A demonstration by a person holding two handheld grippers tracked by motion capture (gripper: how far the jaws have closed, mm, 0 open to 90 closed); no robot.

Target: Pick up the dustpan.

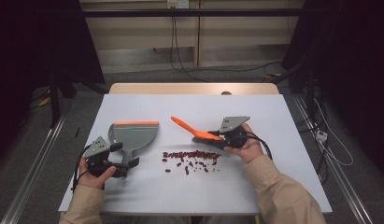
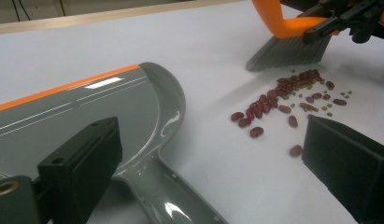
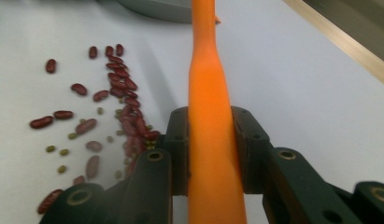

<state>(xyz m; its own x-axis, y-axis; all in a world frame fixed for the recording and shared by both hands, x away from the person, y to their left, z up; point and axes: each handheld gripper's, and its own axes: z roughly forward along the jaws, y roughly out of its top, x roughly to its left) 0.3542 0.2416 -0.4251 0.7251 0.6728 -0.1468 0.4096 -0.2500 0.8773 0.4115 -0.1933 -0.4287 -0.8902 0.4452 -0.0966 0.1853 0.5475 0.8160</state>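
My right gripper (image 3: 210,154) is clamped on the orange brush (image 3: 208,93) beside the beans (image 1: 189,156), while my left gripper (image 2: 213,163) gapes around the dustpan (image 2: 87,112) handle.

Grey floor (image 1: 35,154), pale wall (image 1: 133,32) (cables (image 1: 173,42) hanging), dark sides

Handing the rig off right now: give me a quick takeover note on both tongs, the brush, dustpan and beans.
Right tongs: shut on the orange brush handle, bristles beside the spill.
Left tongs: open, jaws either side of the grey dustpan handle, not clamped on it.
Red beans with small green ones: scattered on the white table between dustpan and brush.
Done: brush picked up.
Left: grip the dustpan, sweep the beans into it; none are in the pan yet.
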